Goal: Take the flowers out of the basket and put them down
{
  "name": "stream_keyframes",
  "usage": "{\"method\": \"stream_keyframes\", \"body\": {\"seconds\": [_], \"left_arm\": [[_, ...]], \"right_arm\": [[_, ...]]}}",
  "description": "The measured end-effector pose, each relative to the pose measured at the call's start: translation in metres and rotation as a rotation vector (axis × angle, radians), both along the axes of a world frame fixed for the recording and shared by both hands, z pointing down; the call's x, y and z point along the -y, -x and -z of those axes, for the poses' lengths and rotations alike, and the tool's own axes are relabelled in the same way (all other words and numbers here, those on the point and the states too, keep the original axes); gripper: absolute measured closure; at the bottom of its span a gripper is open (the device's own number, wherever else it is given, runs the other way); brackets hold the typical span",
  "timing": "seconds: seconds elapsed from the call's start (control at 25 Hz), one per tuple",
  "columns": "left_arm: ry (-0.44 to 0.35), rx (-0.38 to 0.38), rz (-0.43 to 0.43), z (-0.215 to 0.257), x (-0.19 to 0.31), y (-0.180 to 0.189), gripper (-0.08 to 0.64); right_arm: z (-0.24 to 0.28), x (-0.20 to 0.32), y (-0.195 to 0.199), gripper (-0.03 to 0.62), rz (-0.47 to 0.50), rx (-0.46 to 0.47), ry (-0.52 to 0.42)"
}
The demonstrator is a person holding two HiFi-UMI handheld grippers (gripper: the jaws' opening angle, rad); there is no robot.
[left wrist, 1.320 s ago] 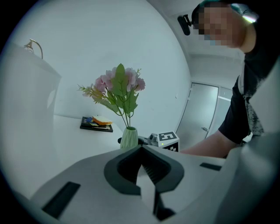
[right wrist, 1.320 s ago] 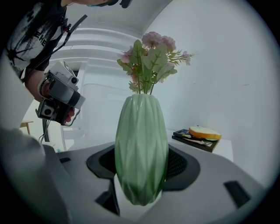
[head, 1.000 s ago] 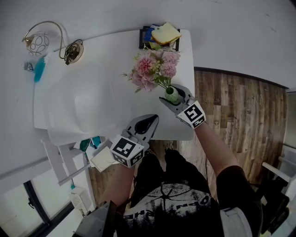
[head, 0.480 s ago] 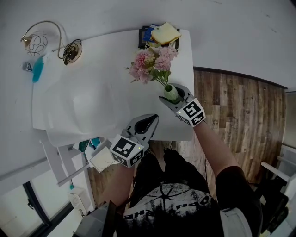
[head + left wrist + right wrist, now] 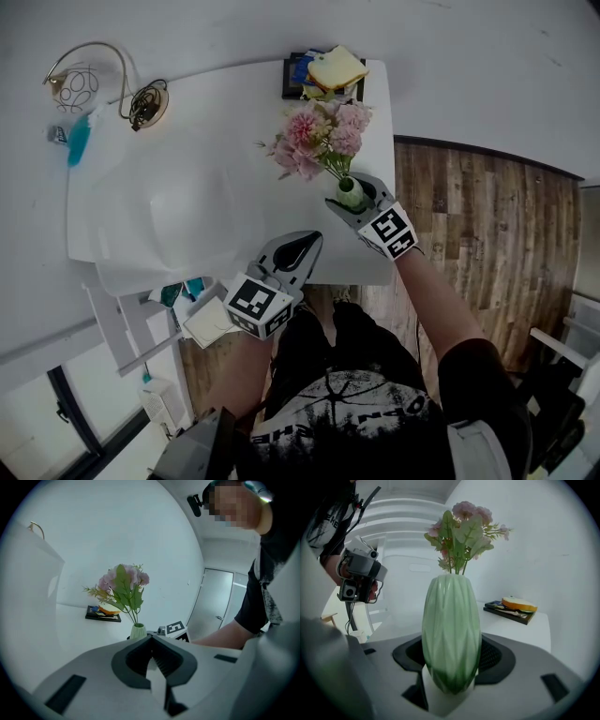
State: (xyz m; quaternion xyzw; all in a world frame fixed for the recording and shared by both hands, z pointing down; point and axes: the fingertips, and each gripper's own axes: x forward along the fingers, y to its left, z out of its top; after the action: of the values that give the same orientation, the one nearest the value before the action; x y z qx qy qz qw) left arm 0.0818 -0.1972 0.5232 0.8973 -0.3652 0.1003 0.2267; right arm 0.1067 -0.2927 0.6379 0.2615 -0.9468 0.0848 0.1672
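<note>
A bunch of pink flowers (image 5: 319,139) with green leaves stands in a ribbed pale green vase (image 5: 350,194) near the white table's right edge. My right gripper (image 5: 356,199) is shut on the vase's lower body; in the right gripper view the vase (image 5: 451,630) fills the space between the jaws, with the flowers (image 5: 461,531) above. My left gripper (image 5: 302,246) hovers at the table's front edge, shut and holding nothing. In the left gripper view the flowers (image 5: 123,581) and vase (image 5: 138,631) rise beyond its closed tips (image 5: 151,641).
A dark tray with a yellow sponge-like slab (image 5: 323,73) lies at the table's far right corner. A gold wire stand (image 5: 94,80) and a teal item (image 5: 79,139) sit at the far left. Wooden floor (image 5: 487,225) lies right of the white table (image 5: 187,187).
The vase with flowers shifted slightly up-left, then came back right and nearer in my right gripper. The left gripper stayed in place.
</note>
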Motion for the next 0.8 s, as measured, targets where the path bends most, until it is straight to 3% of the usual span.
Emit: {"method": "stream_keyframes", "body": {"seconds": [0.52, 0.8], "left_arm": [[0.0, -0.002, -0.013, 0.0, -0.001, -0.009, 0.548], [0.003, -0.001, -0.016, 0.0, -0.002, -0.011, 0.548]], "right_arm": [[-0.008, -0.009, -0.009, 0.319, 0.002, -0.053, 0.003], [0.001, -0.008, -0.008, 0.319, -0.008, -0.006, 0.008]]}}
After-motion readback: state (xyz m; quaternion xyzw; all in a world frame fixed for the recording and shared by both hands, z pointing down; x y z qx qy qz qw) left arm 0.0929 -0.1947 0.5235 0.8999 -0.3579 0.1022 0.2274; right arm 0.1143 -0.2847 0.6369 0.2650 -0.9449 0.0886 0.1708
